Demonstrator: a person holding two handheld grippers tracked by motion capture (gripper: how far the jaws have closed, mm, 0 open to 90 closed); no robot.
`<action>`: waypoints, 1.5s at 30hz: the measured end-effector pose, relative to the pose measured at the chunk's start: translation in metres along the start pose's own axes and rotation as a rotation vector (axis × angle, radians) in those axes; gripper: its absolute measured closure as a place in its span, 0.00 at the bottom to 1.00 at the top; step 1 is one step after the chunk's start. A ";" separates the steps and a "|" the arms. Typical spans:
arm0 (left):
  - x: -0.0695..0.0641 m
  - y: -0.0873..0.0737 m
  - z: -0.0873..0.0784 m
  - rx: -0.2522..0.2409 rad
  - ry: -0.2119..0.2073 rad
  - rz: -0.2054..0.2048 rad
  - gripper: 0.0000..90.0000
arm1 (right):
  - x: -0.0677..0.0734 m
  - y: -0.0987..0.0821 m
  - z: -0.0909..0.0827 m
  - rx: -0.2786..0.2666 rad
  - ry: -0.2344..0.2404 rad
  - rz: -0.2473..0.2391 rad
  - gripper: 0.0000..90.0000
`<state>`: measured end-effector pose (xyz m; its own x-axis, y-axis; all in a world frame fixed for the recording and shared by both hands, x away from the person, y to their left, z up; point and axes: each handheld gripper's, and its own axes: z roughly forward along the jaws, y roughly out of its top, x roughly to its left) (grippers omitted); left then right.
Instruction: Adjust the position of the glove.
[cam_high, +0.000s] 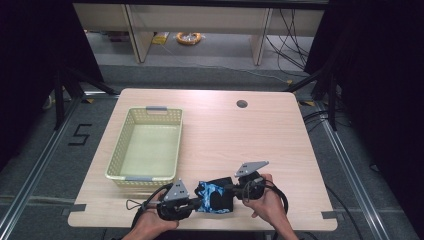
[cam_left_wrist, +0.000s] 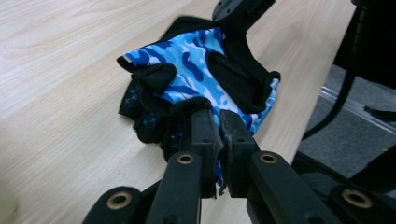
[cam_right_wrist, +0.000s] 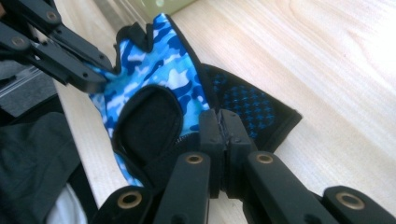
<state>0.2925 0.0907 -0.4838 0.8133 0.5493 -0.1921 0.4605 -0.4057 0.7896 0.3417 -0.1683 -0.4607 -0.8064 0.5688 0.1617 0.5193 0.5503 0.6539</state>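
Blue camo glove (cam_high: 215, 196) sits at the near edge of the desk (cam_high: 240, 135), just right of the yellow basket (cam_high: 146, 145). Left tool (cam_left_wrist: 219, 122) pinches one edge of it, right tool (cam_right_wrist: 223, 122) pinches the opposite edge, both clamped on fabric.

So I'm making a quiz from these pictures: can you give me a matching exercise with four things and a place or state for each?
Things:
1. basket
2. glove
3. left gripper
4. round hole

Places or states:
A. far side of the table top
B. shut on the glove's edge
C. blue camouflage and black, near the front edge
D. pale yellow, on the table's left half

Pairs: 1-D, 2-C, 3-B, 4-A
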 end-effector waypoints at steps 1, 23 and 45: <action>0.000 0.001 -0.001 -0.006 0.011 0.021 0.94 | 0.000 0.002 -0.001 -0.017 -0.003 0.002 0.99; -0.001 0.005 -0.001 -0.039 -0.061 -0.065 0.94 | -0.004 0.007 -0.001 0.061 0.003 0.004 0.99; 0.005 0.011 0.001 -0.059 -0.025 -0.046 0.94 | -0.019 0.018 0.007 0.091 0.032 -0.022 0.98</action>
<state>0.3018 0.0887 -0.4767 0.8009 0.5474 -0.2428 0.4763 -0.3366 0.8123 0.3685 -0.1649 -0.4568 -0.8254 0.5375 0.1725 0.5241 0.6163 0.5878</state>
